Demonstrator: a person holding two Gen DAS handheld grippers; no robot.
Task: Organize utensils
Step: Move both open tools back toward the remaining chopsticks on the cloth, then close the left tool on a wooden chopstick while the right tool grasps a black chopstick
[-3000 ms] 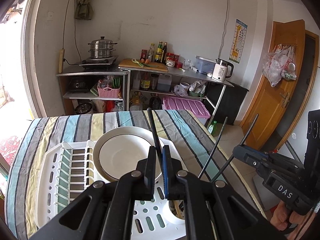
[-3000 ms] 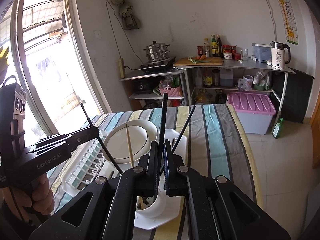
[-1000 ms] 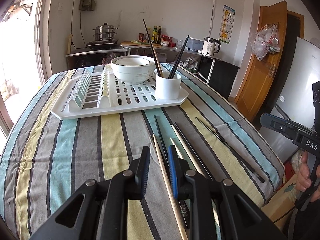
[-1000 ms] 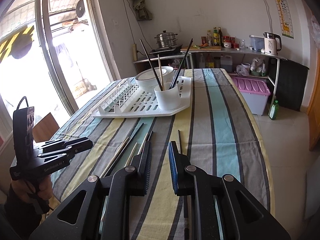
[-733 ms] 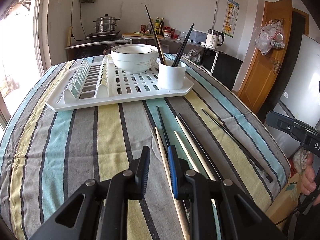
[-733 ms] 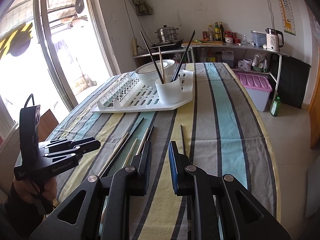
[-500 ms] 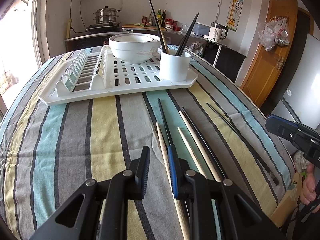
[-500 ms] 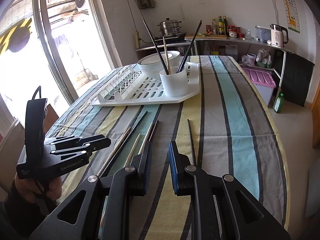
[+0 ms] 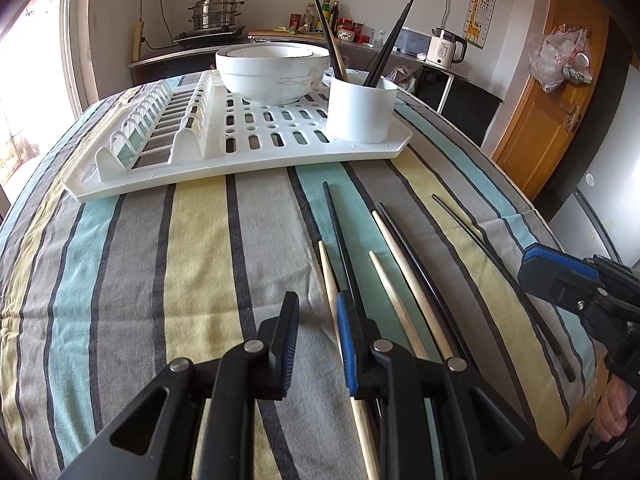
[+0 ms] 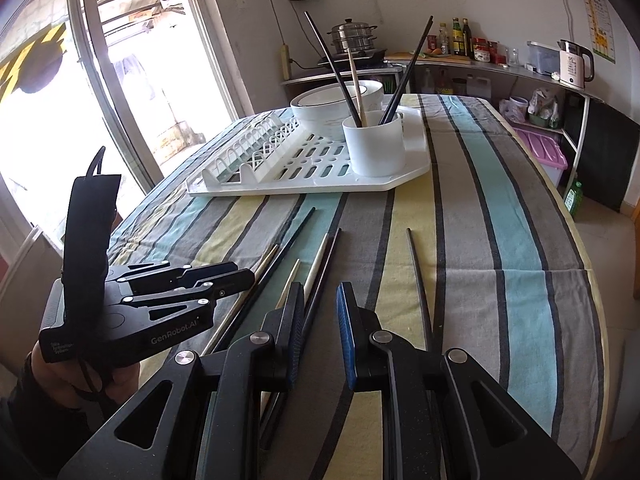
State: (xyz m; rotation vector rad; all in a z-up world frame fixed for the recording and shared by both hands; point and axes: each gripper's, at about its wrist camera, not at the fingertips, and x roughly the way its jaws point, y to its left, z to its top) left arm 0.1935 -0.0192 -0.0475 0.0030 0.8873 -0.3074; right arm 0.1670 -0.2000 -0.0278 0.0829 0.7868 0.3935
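Note:
Several loose chopsticks, black (image 9: 340,236) and pale wood (image 9: 394,240), lie side by side on the striped tablecloth; they also show in the right wrist view (image 10: 316,258). One black chopstick (image 9: 480,240) lies apart to the right. A white utensil cup (image 9: 362,108) on a white drying rack (image 9: 256,148) holds three chopsticks. My left gripper (image 9: 318,308) is open, low over the near ends of the leftmost chopsticks. My right gripper (image 10: 318,300) is open above the chopsticks. Each gripper shows in the other's view, at the right edge (image 9: 560,268) and at the left (image 10: 224,280).
A white bowl (image 9: 274,68) sits on the rack behind the cup. The table's near edge drops off at the right by a wooden door (image 9: 548,112). Kitchen shelves with a steamer pot (image 9: 214,12) and a kettle (image 9: 444,46) stand behind the table.
Both grippers let go of chopsticks in the cup three seconds ago, drew back to the near table end and have since lowered and moved forward over the loose chopsticks.

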